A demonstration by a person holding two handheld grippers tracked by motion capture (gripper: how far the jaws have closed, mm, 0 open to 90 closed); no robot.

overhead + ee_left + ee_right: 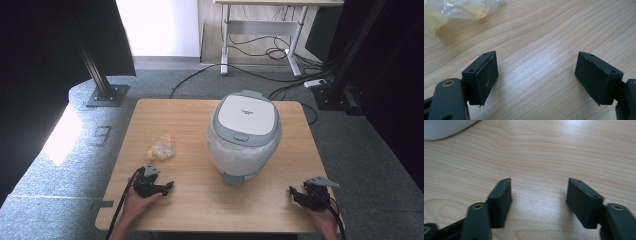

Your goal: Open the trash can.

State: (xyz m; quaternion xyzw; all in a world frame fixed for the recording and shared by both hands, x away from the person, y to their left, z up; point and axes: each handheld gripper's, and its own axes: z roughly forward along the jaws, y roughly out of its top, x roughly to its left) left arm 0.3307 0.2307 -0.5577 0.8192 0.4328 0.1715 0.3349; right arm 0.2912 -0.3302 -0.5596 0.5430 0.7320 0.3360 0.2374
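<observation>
On the light wooden surface [200, 200], left tool [169, 187] and right tool [292, 192] both rest with jaws apart, nothing between. Crumpled clear-yellow plastic bag [160, 148] lies just beyond the left tool; white-grey rice cooker [244, 132] sits mid-surface.

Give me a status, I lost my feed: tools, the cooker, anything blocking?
Left tool open, empty. Right tool open, empty. Rice cooker mid-table, lid shut, untouched. Crumpled plastic bag just ahead of the left tool; nothing else in the way.
</observation>
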